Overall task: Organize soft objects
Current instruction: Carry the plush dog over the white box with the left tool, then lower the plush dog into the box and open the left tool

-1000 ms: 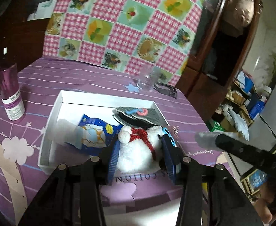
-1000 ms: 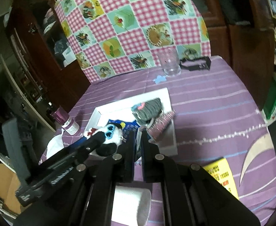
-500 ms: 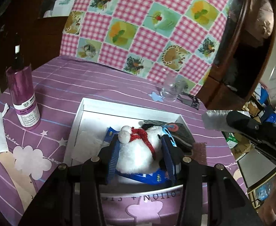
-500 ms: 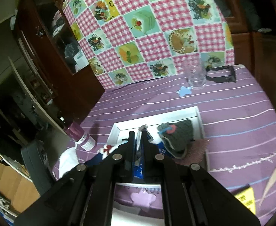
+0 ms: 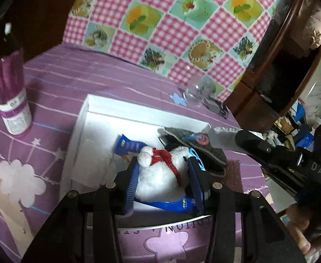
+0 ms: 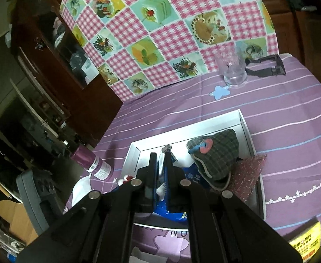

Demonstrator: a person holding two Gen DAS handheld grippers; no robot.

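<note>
Now the left gripper [image 5: 163, 173] pinches one white plush toy [image 5: 158, 175] with a red knitted scarf, above the white tray [image 5: 81, 118]. One grey checked hat [image 6: 215, 153] and one blue packet [image 5: 128, 145] lie inside. The right gripper [image 6: 159, 164] presses its fingers on something thin and white, hard to identify.

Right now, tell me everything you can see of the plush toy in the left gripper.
The plush toy is small, white and fluffy, with a round pom-pom at one end and a red knitted scarf around it; a bit of light blue shows at its right side. The left gripper is shut on it, one blue pad on each flank. It is held over the white tray, above a blue packet and beside a grey plaid hat. Whether it touches them cannot be told.
</note>
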